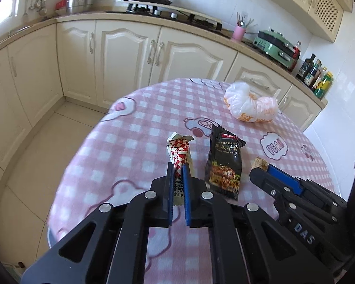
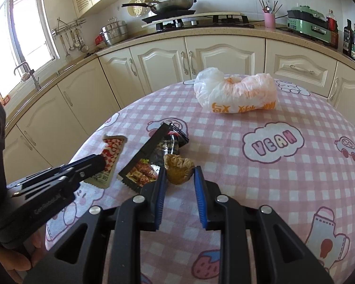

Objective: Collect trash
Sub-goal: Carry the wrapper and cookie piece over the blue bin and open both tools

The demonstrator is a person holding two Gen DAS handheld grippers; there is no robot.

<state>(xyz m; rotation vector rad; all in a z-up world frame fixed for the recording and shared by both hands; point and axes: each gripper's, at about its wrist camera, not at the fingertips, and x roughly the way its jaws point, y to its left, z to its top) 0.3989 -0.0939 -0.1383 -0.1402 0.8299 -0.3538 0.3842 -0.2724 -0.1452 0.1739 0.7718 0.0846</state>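
Observation:
My left gripper is shut on a red-and-white checked snack wrapper, which sticks up between the blue pads; the same wrapper shows in the right wrist view. A black steak-snack packet lies just right of it. My right gripper is open, its fingers on either side of a crumpled brown paper cup; whether they touch it I cannot tell. The cup is partly hidden behind the right gripper in the left wrist view.
A white-and-orange plastic bag lies at the far side of the round table with the pink checked cloth. Cream kitchen cabinets curve behind the table. The table's left edge drops to a tiled floor.

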